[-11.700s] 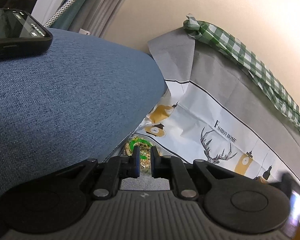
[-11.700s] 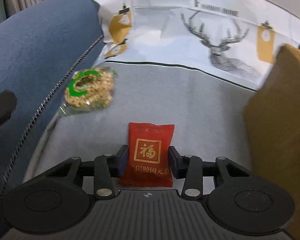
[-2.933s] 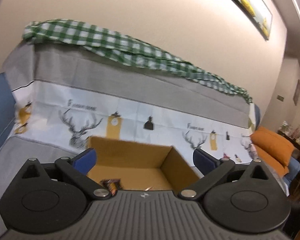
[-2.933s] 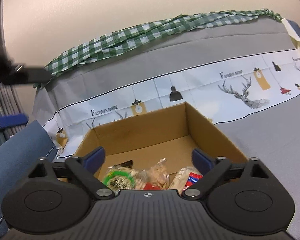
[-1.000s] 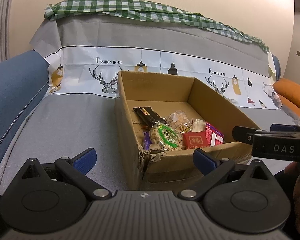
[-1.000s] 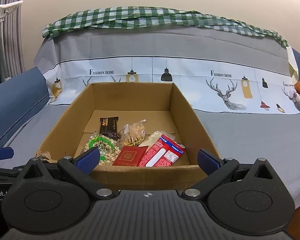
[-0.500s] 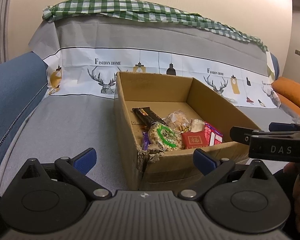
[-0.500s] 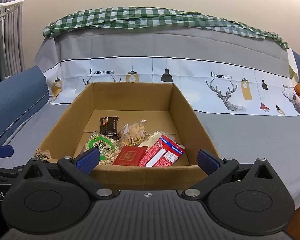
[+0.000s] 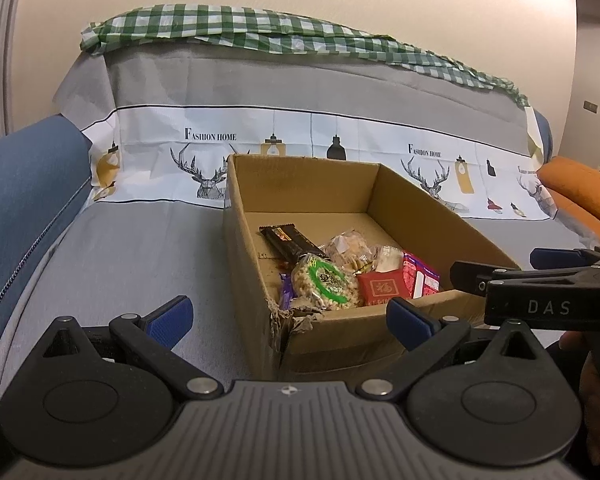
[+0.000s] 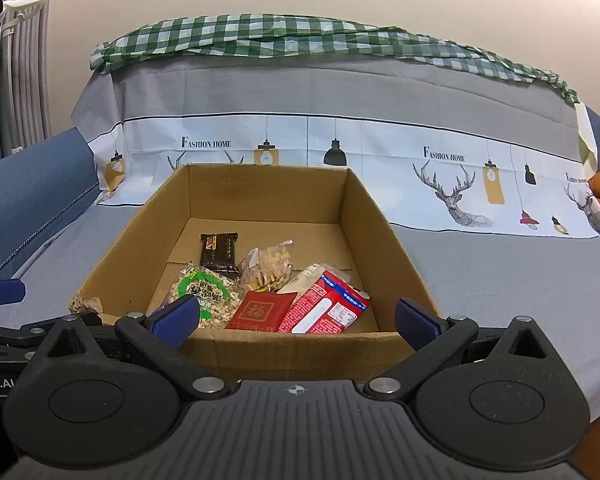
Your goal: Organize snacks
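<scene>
1. The sofa [image 10: 480, 280], under a grey cover with a deer-print band, filled the view ahead of both grippers.
2. The cardboard box [image 10: 364, 208] sat on the seat, straight ahead of the right gripper [image 10: 296, 316] and ahead and slightly right of the left gripper [image 9: 290, 314]; its near wall lay just beyond the right jaws.
3. The right gripper's jaws stood wide apart and empty, the box's near wall showing between them.
4. The left gripper's jaws also stood wide apart and empty, the box's torn near corner between them.
5. The snacks lay inside the box, toward its near end, beyond both sets of jaws and touched by neither.
6. The red-and-white packet [image 10: 326, 308] lay nearest the right jaw of the right gripper.
7. The green-labelled nut bag [image 10: 204, 292] lay just beyond its left fingertip.
8. The red sachet [image 10: 260, 310] lay between those two.
9. The dark bar [image 10: 219, 250] and the clear biscuit bag [image 10: 268, 264] lay farther in.
</scene>
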`<state>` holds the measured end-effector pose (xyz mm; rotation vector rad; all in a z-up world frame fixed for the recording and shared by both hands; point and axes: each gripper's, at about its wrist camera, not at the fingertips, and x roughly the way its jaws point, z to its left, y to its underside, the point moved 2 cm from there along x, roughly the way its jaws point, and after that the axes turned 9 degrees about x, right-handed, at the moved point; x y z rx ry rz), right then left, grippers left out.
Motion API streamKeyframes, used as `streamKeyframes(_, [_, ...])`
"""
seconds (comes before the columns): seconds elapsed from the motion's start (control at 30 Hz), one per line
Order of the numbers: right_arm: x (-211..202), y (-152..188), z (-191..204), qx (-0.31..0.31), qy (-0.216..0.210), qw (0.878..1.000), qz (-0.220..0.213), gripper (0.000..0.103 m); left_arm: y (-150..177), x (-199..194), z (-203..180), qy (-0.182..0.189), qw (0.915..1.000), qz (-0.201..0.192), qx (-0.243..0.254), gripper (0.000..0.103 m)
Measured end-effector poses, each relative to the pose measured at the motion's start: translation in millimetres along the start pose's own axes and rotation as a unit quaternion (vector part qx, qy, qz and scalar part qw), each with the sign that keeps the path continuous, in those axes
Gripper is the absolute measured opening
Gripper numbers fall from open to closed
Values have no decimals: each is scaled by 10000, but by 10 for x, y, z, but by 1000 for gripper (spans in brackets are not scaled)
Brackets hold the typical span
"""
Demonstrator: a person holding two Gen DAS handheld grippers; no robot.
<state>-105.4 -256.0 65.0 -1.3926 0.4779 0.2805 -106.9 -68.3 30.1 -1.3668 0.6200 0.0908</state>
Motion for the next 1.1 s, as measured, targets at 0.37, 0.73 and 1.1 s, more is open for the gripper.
streamKeyframes(0.37, [2, 1, -2, -4, 0, 10000, -5, 102, -9, -10, -14, 27, 10000, -51, 39, 103])
streamKeyframes(0.73, [-18, -12, -4, 37, -23, 10000, -22, 102, -11, -45, -38, 96, 9998, -152, 34, 103])
streamKeyframes(1.1, [13, -45, 13, 92, -60, 9999, -72, 102, -124, -12, -29, 205, 9996, -167, 80, 103])
